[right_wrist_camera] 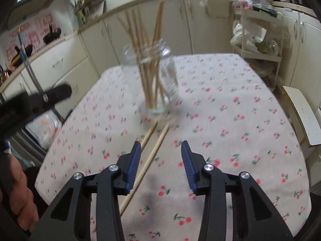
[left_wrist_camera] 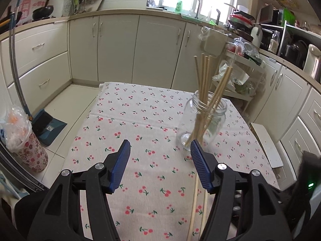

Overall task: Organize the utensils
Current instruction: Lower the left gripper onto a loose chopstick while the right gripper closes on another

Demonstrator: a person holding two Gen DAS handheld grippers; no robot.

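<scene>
A clear glass jar [left_wrist_camera: 202, 120] stands on the cherry-print tablecloth [left_wrist_camera: 140, 120] and holds several wooden chopsticks [left_wrist_camera: 204, 76]. Two loose chopsticks [left_wrist_camera: 194, 206] lie on the cloth in front of the jar, partly under my left gripper's right finger. My left gripper [left_wrist_camera: 160, 146] is open and empty, just left of the jar's base. In the right wrist view the jar [right_wrist_camera: 158, 76] is blurred, and the two loose chopsticks [right_wrist_camera: 154, 150] run from its base toward me. My right gripper [right_wrist_camera: 160, 146] is open and empty above them.
Cream kitchen cabinets [left_wrist_camera: 120, 44] line the far wall. A shelf rack with bags [left_wrist_camera: 240, 74] stands right of the table, a white bench [left_wrist_camera: 266, 146] beside it. A dustpan [left_wrist_camera: 50, 128] and a floral bin [left_wrist_camera: 30, 150] sit on the floor at left.
</scene>
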